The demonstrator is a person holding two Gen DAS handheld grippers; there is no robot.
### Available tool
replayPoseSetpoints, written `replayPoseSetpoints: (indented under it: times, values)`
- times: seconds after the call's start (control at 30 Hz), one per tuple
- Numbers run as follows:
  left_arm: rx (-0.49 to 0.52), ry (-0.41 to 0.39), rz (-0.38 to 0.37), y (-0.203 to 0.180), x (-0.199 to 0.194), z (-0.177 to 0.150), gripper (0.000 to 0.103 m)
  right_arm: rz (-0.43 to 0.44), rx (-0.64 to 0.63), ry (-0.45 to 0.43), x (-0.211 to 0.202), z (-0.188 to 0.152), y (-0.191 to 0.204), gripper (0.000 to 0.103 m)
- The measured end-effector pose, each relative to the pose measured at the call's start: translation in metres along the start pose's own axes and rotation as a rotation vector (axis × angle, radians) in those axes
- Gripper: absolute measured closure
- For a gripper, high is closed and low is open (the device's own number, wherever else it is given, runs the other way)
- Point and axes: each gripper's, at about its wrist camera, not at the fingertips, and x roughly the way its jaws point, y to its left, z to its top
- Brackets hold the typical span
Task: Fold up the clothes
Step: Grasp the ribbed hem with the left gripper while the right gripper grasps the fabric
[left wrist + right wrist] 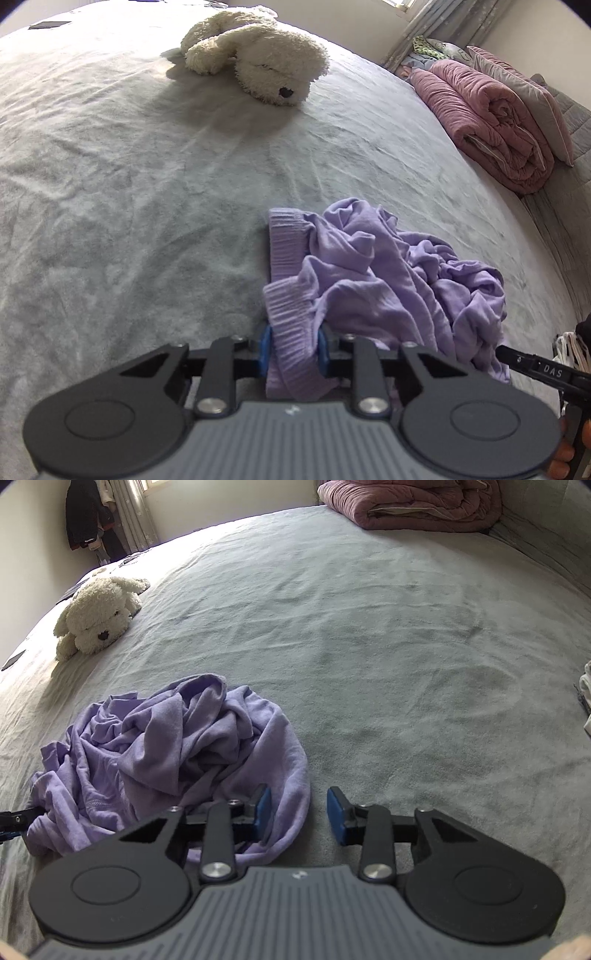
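Note:
A crumpled purple garment [388, 273] lies in a heap on the grey bedspread [129, 184]. My left gripper [293, 349] is at the heap's near left side. Its blue pads [264, 350] press from both sides on the ribbed hem, which fills the gap between them. In the right wrist view the same garment [166, 738] sits left of centre. My right gripper [300, 812] stands at its near right edge. The left pad [263, 806] rests against the cloth's rim, the right pad over bare bedspread [388, 664], so nothing is clamped.
A white plush dog [258, 62] lies further up the bed. A rolled pink quilt [495, 122] and a pillow lie along the bed's far side. A dark flat object [50, 25] sits near the far corner. Some white cloth [585, 701] shows at the right edge.

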Motion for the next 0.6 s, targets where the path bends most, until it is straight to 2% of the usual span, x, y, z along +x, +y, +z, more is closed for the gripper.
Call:
replayPoseSetpoints:
  times: [0.03,0.1,0.27,0.3,0.33,0.43,0.47,0.5,0.53,0.6]
  values:
    - [0.010,-0.011,0.006,0.000,-0.002,0.001,0.079,0.004,0.002,-0.005,-0.002,0.000,0.000,0.092]
    - [0.017,-0.079,0.014,0.003,-0.017,0.008,0.079,0.029,0.004,-0.015,-0.005,0.001,0.002,0.092]
    - [-0.008,-0.322,0.023,0.029,-0.074,0.034,0.080,0.078,0.005,-0.015,-0.009,0.001,0.007,0.091]
    - [-0.011,-0.376,0.028,0.036,-0.087,0.038,0.080,0.083,0.010,-0.007,-0.010,0.000,0.007,0.089]
    - [-0.008,-0.429,0.036,0.042,-0.100,0.041,0.080,0.092,0.017,-0.002,-0.009,0.000,0.007,0.083]
    - [0.010,-0.576,0.061,0.060,-0.134,0.048,0.080,0.102,0.042,0.009,-0.009,-0.001,0.004,0.081]
    - [0.021,-0.605,0.063,0.065,-0.143,0.049,0.080,0.107,0.052,0.011,-0.009,-0.002,0.003,0.076]
    - [0.032,-0.618,0.061,0.070,-0.149,0.049,0.080,0.112,0.064,0.013,-0.008,-0.002,0.003,0.070]
    - [0.044,-0.624,0.056,0.075,-0.154,0.050,0.080,0.118,0.076,0.016,-0.008,-0.003,0.002,0.059]
    - [0.068,-0.601,0.061,0.080,-0.156,0.048,0.080,0.140,0.086,0.021,-0.007,-0.003,0.004,0.054]
